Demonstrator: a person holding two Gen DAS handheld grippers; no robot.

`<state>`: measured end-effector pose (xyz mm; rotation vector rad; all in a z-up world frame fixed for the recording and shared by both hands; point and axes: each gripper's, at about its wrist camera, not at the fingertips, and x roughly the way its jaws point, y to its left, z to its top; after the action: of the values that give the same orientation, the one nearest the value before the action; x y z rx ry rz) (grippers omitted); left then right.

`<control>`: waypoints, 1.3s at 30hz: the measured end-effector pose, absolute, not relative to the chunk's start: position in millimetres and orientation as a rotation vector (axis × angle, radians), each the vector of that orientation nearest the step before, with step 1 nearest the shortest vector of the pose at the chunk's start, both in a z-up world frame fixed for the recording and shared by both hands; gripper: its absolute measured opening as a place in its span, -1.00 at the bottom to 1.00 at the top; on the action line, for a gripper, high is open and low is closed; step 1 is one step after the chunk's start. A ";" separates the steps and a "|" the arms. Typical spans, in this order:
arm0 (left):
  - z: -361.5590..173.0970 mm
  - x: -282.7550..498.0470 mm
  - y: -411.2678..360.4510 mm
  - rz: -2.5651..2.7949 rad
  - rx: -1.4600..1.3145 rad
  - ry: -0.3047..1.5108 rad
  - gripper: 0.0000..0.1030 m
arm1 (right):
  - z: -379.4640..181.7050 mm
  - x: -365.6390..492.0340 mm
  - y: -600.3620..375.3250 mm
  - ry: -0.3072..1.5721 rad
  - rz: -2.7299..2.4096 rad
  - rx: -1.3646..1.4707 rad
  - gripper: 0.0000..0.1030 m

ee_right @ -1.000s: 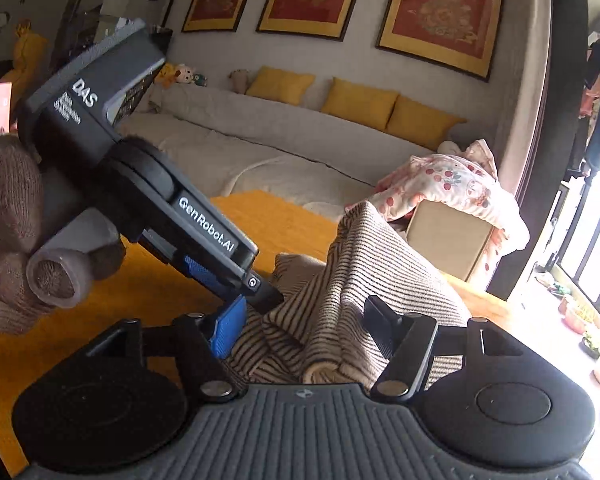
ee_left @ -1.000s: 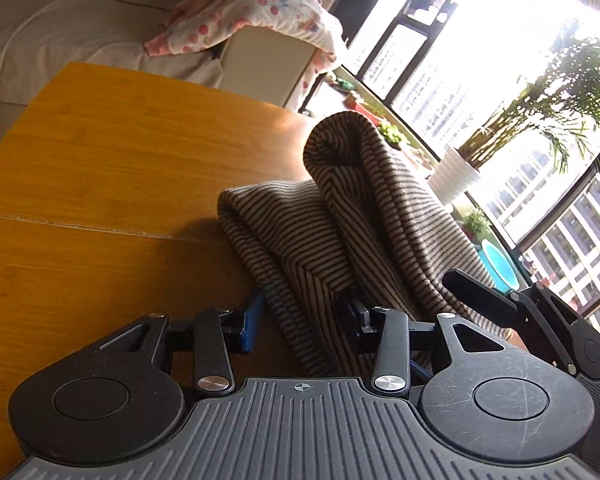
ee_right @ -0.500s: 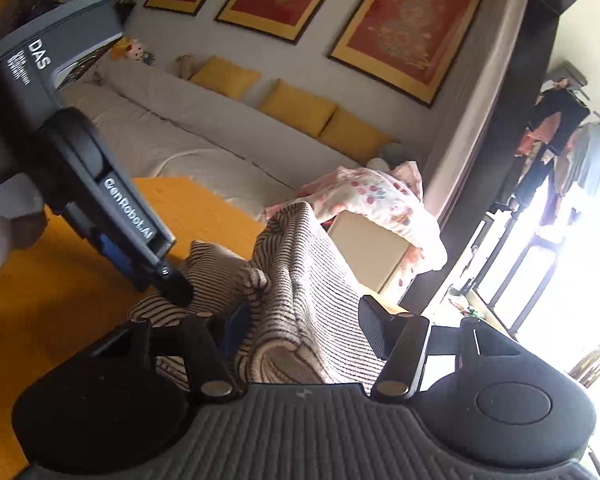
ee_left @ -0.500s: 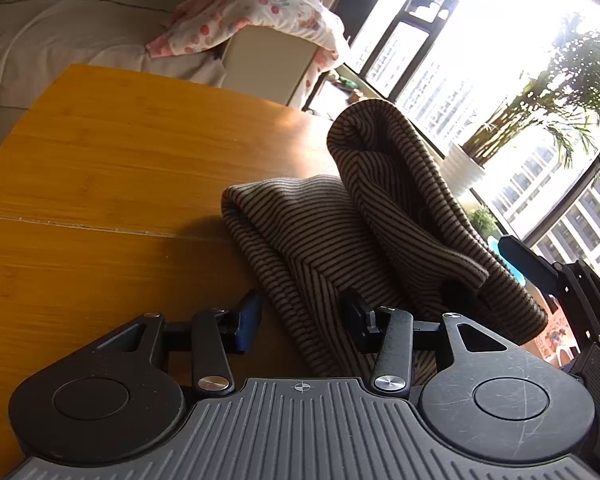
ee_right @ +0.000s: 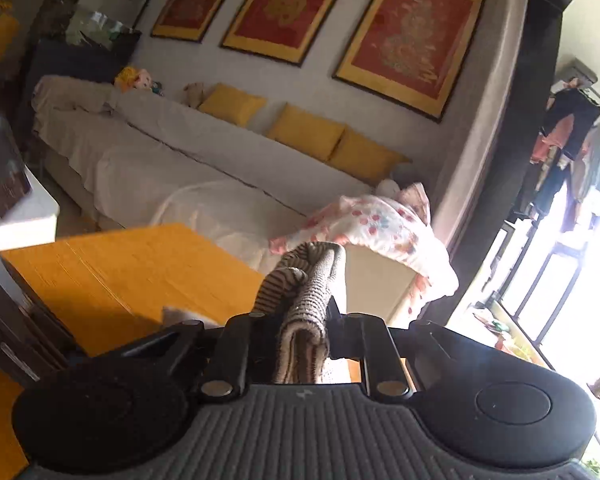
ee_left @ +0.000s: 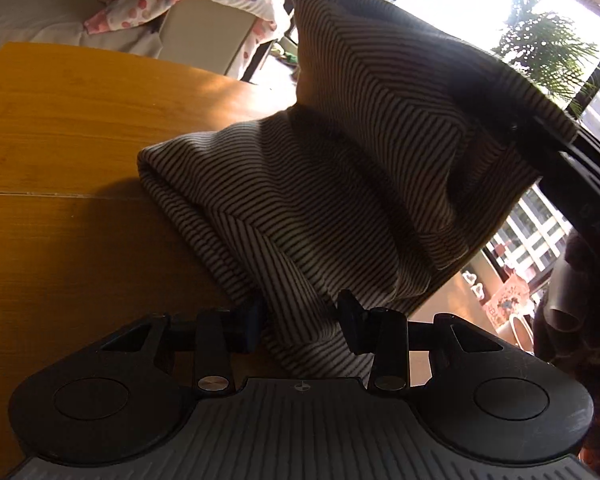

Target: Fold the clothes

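A brown-and-cream striped garment (ee_left: 340,160) rises from the wooden table (ee_left: 80,120) and stretches between both grippers. My left gripper (ee_left: 300,320) has the garment's lower bunch filling the gap between its fingers; its jaws are closing and the pads press the cloth. In the right wrist view my right gripper (ee_right: 306,312) is closing tight on a thick fold of the garment (ee_right: 308,292), held above the table (ee_right: 120,272). In the left wrist view the right gripper (ee_left: 516,128) sits high at the right, with the cloth hanging from it.
A long sofa with yellow cushions (ee_right: 304,132) runs behind the table. A floral cloth (ee_right: 372,228) drapes over a pale box beyond the far edge. Bright windows and a palm plant (ee_left: 548,52) are on the right. A white cabinet (ee_right: 28,216) stands at the left.
My right gripper has shut on the garment's upper fold and risen, pulling the cloth up and taut. The left gripper's fingers have drawn slightly closer on the lower bunch.
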<state>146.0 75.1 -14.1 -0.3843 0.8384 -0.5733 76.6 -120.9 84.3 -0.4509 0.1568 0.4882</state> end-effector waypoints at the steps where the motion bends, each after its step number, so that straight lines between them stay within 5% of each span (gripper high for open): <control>1: -15.2 147.1 76.1 -0.578 -0.392 0.840 -0.18 | 87.4 71.1 -116.4 0.162 0.541 -0.470 -0.71; 10: -20.4 144.5 87.4 -0.601 -0.426 0.842 -0.16 | 32.4 62.0 -104.4 0.332 0.674 -0.596 -0.70; 14: -9.1 134.7 116.4 -0.489 -0.439 0.825 0.02 | 13.5 46.6 -93.0 0.289 0.683 -0.746 -0.68; 19: 17.9 122.9 139.9 -0.435 -0.474 0.713 0.20 | -12.1 26.9 -71.4 0.242 0.726 -0.848 -0.54; 24: 3.3 137.7 117.3 -0.405 -0.369 0.771 0.11 | -5.6 28.2 -72.5 0.248 0.739 -0.800 -0.25; 29: -5.6 139.8 107.5 -0.398 -0.330 0.776 0.15 | 5.1 24.3 -101.4 0.286 0.694 -0.746 -0.21; 31: -5.7 136.6 106.8 -0.401 -0.321 0.772 0.15 | 13.2 28.3 -116.4 0.325 0.669 -0.658 -0.64; 39: -15.3 133.7 96.5 -0.441 -0.315 0.786 -0.24 | 100.4 65.3 -147.6 0.309 0.757 -0.086 -0.80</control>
<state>133.7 96.5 -15.3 -0.3148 0.7856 -0.4413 65.3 -147.6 100.4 -0.0861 0.3091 0.7573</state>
